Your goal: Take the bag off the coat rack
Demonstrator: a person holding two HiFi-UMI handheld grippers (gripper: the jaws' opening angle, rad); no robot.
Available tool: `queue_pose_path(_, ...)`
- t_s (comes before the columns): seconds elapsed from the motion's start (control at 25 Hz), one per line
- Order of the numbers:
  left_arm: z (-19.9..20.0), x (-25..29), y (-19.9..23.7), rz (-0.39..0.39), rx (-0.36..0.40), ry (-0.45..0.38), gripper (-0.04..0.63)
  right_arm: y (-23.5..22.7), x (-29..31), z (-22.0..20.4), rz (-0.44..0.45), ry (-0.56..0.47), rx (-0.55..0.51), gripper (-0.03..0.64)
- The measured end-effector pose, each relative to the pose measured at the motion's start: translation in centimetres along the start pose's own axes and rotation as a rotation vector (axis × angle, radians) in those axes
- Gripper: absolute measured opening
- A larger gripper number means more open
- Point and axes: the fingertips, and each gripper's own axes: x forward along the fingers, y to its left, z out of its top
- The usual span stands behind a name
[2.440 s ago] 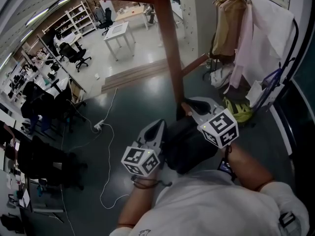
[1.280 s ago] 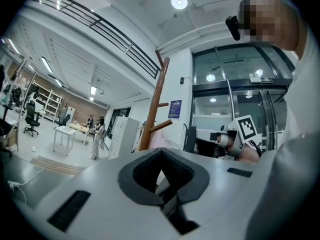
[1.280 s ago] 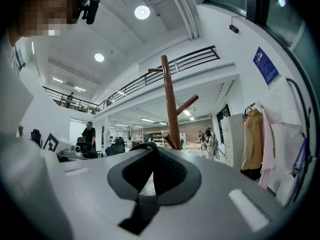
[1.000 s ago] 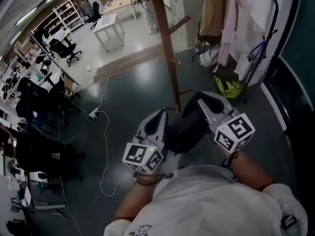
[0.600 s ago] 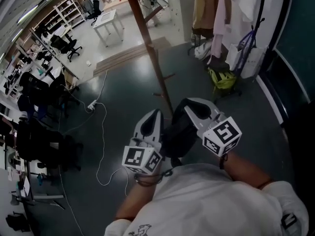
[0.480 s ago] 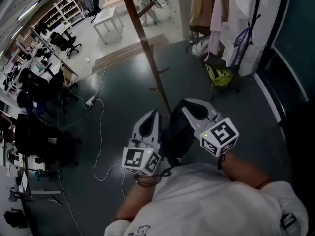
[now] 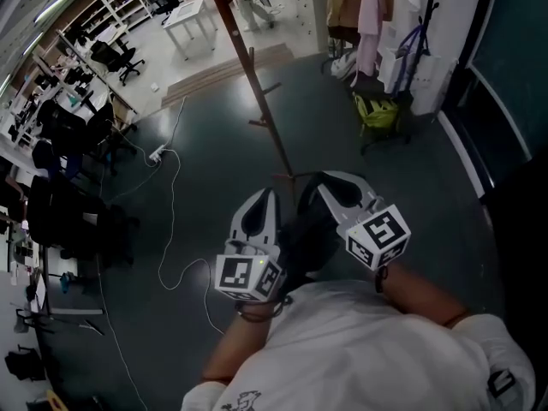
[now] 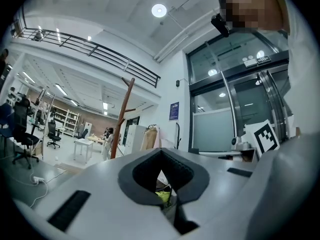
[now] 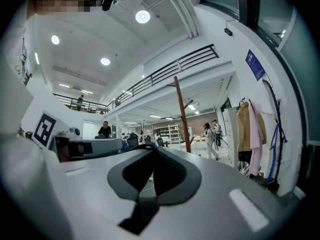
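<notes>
Both claws are gripping the bag. The left claw is showing its pads pressed together with a dark strip of the bag trailing out below them. The right claw is pinching a black strap the same way. In the head view the bag is hanging as a dark bundle between the two, close against the person's chest. It is sitting clear of the rack, whose brown pole is rising just beyond the claw tips. No part of the bag is looping over the pegs as far as I can see. The lift-off itself is therefore looking done, and the step in hand is carrying the bag away.

Doing this well is mostly a matter of gripping evenly. Each claw is needing a firm squeeze, since soft fabric is liable to creep out of a narrow pinch. The two are better travelling together at one height, so the load is being shared. With the pole so near the tips, any pull is better going back toward the body than sideways past the pegs, where a loose strap could be snagging. A cable is lying on the floor to the left, so stepping back is calling for care.
</notes>
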Motion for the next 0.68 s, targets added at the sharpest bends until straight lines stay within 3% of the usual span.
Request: queue_pose_path(0.68,0.8,-2.5,-3.6,-0.048,0.035,0.005,0.0,3.9,-3.4,1.3,-0.01,-0.023,-0.029,0.02)
